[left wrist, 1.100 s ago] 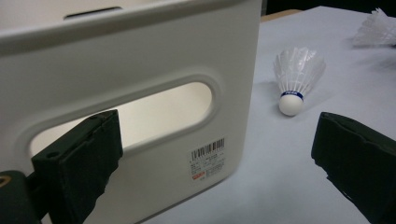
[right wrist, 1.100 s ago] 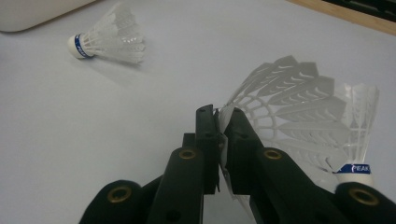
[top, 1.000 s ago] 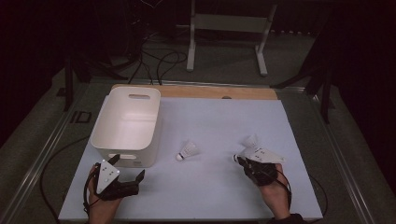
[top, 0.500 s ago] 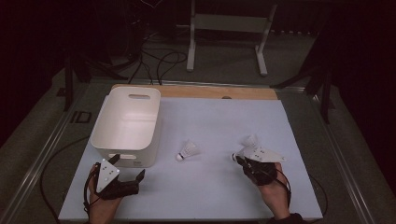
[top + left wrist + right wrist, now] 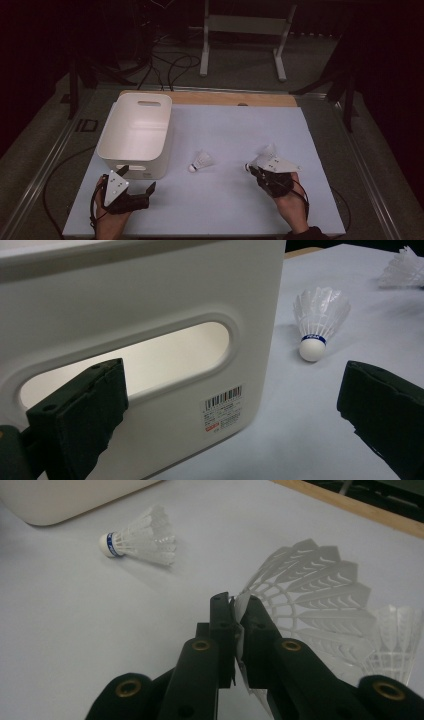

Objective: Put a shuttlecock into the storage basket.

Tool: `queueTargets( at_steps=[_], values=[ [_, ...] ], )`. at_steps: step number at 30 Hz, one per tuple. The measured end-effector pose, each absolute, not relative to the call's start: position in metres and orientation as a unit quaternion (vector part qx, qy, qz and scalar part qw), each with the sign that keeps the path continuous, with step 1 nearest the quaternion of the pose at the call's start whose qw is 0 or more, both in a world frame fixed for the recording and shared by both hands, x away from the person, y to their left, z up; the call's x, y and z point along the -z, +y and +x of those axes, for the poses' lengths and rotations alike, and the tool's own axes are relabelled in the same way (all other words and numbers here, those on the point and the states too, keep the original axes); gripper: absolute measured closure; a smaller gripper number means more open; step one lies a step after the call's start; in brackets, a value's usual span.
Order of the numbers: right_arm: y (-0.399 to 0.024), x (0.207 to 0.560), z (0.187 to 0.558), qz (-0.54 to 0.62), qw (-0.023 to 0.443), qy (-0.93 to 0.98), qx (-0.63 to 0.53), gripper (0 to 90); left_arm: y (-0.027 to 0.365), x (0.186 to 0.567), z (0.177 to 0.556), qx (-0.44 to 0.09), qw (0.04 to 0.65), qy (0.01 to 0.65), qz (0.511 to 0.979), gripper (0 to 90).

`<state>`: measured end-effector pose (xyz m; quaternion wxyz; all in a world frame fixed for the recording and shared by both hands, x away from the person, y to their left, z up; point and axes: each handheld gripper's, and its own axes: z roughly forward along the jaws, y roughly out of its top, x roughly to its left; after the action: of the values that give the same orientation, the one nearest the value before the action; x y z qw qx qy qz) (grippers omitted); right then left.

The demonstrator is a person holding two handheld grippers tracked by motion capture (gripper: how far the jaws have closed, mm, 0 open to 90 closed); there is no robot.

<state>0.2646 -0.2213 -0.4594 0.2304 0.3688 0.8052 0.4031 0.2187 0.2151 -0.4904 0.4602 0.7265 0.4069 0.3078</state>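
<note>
My right gripper (image 5: 235,610) is shut on the feather skirt of a white shuttlecock (image 5: 310,590) at the mat's right. A second shuttlecock (image 5: 395,640) lies just behind the held one. A third, with a blue band on its cork (image 5: 201,161), lies alone mid-mat, also in the right gripper view (image 5: 142,535) and the left gripper view (image 5: 320,322). My left gripper (image 5: 137,179) stands open at the near left. Its jaws are wide apart in front of the white bin's (image 5: 150,300) handle slot and hold nothing.
The white bin (image 5: 137,132) stands on the left of the pale mat (image 5: 225,200), and nothing shows inside it. A wooden strip (image 5: 225,98) runs along the mat's far edge. Beyond the table there are cables and a metal stand's feet on the floor.
</note>
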Motion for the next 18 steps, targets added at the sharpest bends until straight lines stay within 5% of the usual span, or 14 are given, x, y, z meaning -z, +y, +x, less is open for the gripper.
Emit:
queueTargets(
  at_steps=[18],
  values=[
    [-0.211, 0.435, 0.276, 0.358, 0.233, 0.803, -0.416, 85.6, 0.213, 0.492, 0.219, -0.310, 0.456, 0.406, 0.729, 0.5]
  ],
)
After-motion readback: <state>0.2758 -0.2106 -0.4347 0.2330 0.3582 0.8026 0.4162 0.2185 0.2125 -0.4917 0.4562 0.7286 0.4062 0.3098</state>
